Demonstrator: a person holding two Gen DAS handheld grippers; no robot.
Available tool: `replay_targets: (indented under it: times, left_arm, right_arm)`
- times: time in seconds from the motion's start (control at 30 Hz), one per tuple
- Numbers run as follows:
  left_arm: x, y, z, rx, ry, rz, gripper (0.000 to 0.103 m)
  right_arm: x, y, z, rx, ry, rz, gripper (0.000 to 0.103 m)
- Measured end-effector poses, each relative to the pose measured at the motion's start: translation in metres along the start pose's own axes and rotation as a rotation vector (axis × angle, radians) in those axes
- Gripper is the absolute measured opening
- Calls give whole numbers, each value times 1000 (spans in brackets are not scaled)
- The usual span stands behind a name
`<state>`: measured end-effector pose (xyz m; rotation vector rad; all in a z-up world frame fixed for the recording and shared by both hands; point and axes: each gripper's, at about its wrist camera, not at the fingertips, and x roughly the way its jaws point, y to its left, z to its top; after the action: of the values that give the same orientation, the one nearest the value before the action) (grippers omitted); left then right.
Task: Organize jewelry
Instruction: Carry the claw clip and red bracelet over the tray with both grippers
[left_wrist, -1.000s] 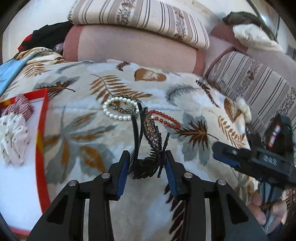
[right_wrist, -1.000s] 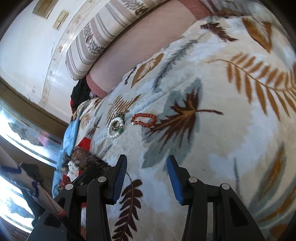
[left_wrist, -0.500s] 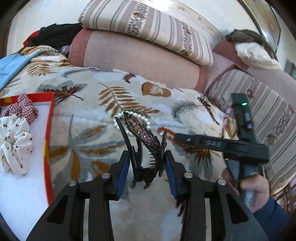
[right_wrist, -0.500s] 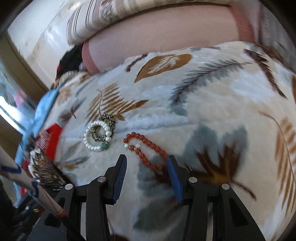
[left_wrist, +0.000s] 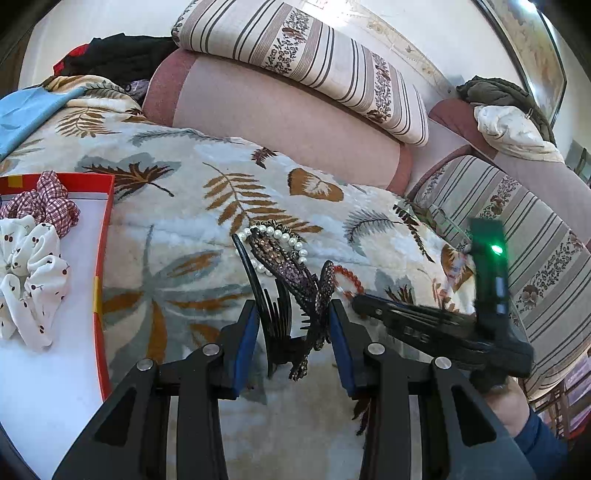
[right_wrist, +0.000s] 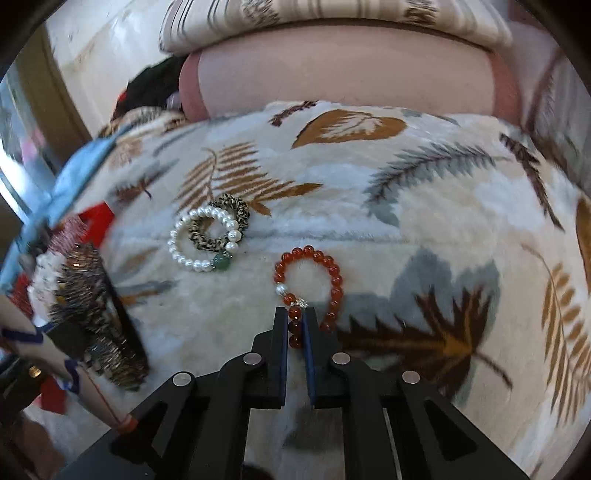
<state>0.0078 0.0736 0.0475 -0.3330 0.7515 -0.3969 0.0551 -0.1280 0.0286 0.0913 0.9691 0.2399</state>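
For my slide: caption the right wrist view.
Right gripper shut on red bead bracelet beside pearl bracelet on leaf-print blanket.

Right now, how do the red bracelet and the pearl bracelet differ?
The red bracelet has its near end pinched in the shut right gripper; the pearl bracelet lies untouched. The pearl one overlaps a leopard-print hair tie; the red one lies alone. Both are beaded loops on the leaf-print blanket.

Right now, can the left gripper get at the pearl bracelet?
Probably not: the left gripper is already shut on the hair claw, which juts out over the pearl bracelet. It must drop that first.
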Motion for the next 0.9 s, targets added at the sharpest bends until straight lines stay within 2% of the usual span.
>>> replay_targets:
  times: [0.3, 0.47, 0.6, 0.67, 0.7, 0.73, 0.8, 0.9]
  left_arm:
    - [-19, -13, -6, 0, -4, -47, 31]
    - [-40, -24, -11, 17, -17, -63, 29]
    - [-44, -28, -20, 30, 22, -40, 29]
    - [-39, -30, -22, 36, 69, -26, 33]
    - [-38, -32, -22, 43, 71, -20, 45]
    - [-37, -36, -21, 61, 68, -13, 63]
    - [-34, -47, -19, 119, 69, 4, 76]
    - [-21, -64, -13, 198, 93, 4, 77]
  right_arm:
    - [-61, -8, -34, 161, -69, 200, 8]
    - [-90, -4, -51, 179, -91, 239, 8]
    - [-105, -3, -58, 170, -109, 215, 8]
    - [-110, -7, -60, 182, -121, 211, 8]
    - [-113, -9, -61, 193, -126, 208, 8]
    - [-116, -11, -63, 200, -130, 210, 8]
    - [-121, -16, -64, 211, -139, 206, 8]
    - [-126, -23, -66, 228, -154, 209, 8]
